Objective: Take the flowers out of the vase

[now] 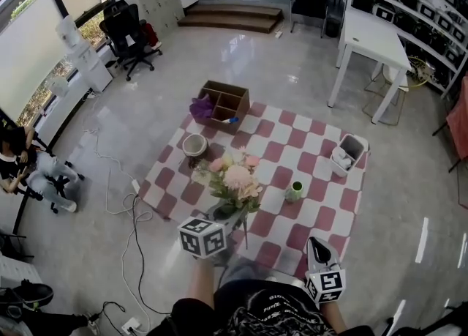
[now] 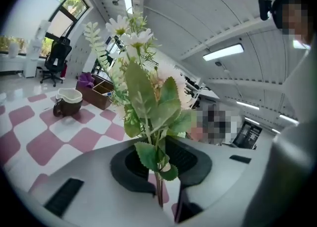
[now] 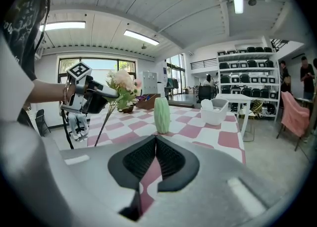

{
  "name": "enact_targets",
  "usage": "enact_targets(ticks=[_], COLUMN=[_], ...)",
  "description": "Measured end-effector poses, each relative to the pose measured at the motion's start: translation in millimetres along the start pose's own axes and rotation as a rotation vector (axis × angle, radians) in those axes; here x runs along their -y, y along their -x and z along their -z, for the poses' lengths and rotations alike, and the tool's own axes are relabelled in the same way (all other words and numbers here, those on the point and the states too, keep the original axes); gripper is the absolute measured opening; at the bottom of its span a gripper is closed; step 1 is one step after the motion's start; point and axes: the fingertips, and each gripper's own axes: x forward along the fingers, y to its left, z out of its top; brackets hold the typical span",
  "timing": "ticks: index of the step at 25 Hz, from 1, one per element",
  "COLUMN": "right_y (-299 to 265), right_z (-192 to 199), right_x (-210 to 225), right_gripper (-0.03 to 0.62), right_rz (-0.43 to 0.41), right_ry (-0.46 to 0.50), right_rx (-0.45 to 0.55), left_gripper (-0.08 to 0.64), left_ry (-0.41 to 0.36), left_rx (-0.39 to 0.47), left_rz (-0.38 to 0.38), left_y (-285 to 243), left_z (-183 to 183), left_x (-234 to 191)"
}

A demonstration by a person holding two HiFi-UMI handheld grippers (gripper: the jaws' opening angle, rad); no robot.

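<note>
Left gripper (image 2: pixel 166 199) is pinching the flowers (image 2: pixel 143 97) by their stems, away from the vase (image 3: pixel 162 114). Right gripper (image 3: pixel 155 142) is hanging empty, jaws together.

The pink-and-white flowers (image 1: pixel 235 181), leafy stems pinched in the left gripper (image 2: pixel 163 197), are out of the pale green ribbed vase (image 1: pixel 294 192), which stands upright at their three o'clock.

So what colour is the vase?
The vase is pale green; the right gripper view shows it best.

Head view steeply down on checkered mat (image 1: pixel 307 144); gripper views low, near-level across it, flowers (image 1: pixel 237 178) shared.
</note>
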Motion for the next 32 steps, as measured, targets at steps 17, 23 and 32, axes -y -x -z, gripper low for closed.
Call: enact_targets(ticks=[17, 23, 32], right_y=[-16.4, -21.5, -23.8], right_z=[-9.7, -9.5, -2.8], right_x=[16.7, 14.8, 6.0], right_gripper=[0.006, 0.006, 0.006], right_rz=[0.073, 0.084, 0.079], right_ry=[-0.014, -0.021, -0.022], right_rx=[-0.001, -0.002, -0.02], left_gripper=[0.077, 0.078, 0.1], left_ry=[0.051, 0.067, 0.037], left_rx=[-0.278, -0.332, -0.297], left_rz=[0.001, 0.011, -0.075], left_y=[-59.0, -71.0, -67.5], left_z=[41.8, 58.4, 66.1], left_x=[-37.5, -48.1, -70.6])
